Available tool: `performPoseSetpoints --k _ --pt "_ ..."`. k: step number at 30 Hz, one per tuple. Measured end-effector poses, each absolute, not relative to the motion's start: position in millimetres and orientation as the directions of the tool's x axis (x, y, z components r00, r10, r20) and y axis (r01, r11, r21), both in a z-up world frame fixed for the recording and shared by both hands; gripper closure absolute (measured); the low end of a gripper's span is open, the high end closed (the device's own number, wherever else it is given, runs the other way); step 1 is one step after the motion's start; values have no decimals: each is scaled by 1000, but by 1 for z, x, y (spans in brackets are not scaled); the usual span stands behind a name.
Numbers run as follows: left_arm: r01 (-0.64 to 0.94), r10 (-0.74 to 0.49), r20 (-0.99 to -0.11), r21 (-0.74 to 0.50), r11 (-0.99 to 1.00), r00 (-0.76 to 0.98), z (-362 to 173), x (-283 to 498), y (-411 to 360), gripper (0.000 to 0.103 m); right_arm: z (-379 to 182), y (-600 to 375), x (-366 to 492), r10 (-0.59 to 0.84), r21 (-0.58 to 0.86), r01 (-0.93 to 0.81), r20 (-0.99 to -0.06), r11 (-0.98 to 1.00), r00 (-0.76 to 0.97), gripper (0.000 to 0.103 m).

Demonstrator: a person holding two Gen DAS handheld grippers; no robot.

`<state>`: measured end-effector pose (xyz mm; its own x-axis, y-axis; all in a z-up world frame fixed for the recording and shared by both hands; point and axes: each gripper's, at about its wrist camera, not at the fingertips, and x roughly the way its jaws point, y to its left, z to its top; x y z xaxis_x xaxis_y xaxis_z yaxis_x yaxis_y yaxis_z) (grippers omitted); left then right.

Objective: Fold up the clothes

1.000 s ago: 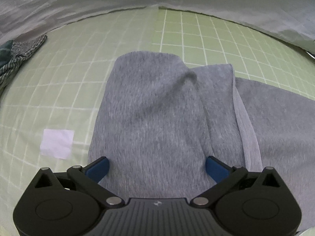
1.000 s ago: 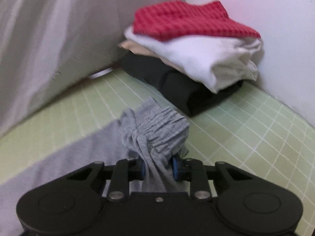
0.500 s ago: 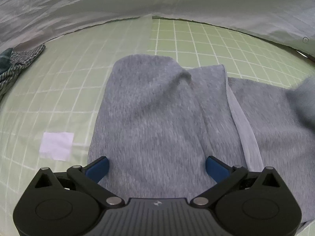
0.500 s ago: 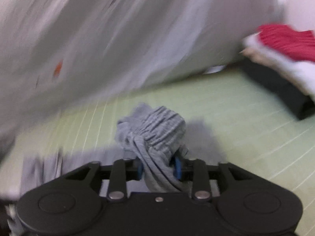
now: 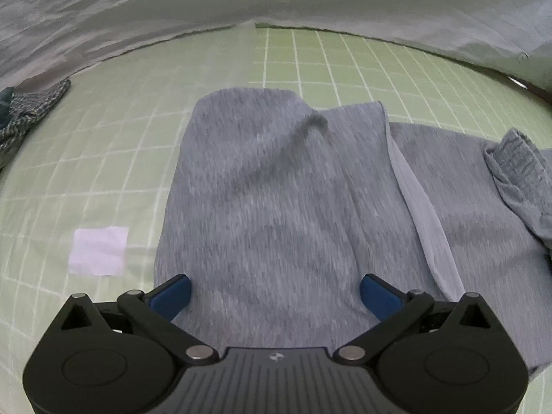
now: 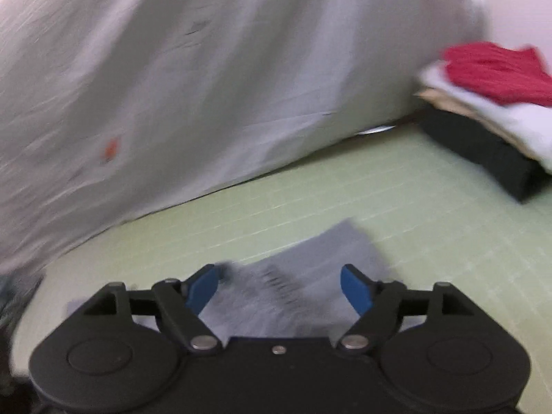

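A grey knit garment (image 5: 276,207) lies on the green checked mat (image 5: 103,145), folded over itself, with a pale inner hem running down its right side. Its gathered elastic end (image 5: 517,162) lies bunched at the far right. My left gripper (image 5: 274,291) is open, its blue fingers (image 5: 172,293) straddling the near edge of the garment. My right gripper (image 6: 279,286) is open and empty just above the grey garment (image 6: 310,276), which looks blurred in the right wrist view.
A stack of folded clothes (image 6: 490,103), red on white on black, sits at the right of the mat. A checked cloth (image 5: 20,117) lies at the far left. A white square patch (image 5: 98,252) is on the mat. White sheeting (image 6: 207,86) rises behind.
My right gripper swung left with the gathered end, then opened and let it go; that end now lies on the garment. My left gripper stayed open and nearly still.
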<state>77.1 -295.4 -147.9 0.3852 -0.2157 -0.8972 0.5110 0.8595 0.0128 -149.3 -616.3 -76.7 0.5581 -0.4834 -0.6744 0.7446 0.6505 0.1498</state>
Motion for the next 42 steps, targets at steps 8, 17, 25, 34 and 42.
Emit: performPoseSetpoints --k 8,17,25,34,42 --pt "459 -180 -910 12 888 373 -146 74 -264 0 -117 -626 -140 -550 -67 759 -730 647 404 32" --pt "427 -150 -915 27 904 374 -144 68 -249 0 -101 -547 -114 -364 3 511 -698 860 617 31" --pt "442 -139 -909 53 895 392 -139 63 -244 0 -101 -556 -107 -389 35 587 -716 809 579 25" --pt "408 -108 -906 75 910 409 -135 89 -238 0 -102 -530 -80 -420 -90 520 -712 850 563 24" --pt "351 -69 -905 92 932 420 -135 123 -237 0 -107 -525 -10 -318 20 480 -725 877 611 24"
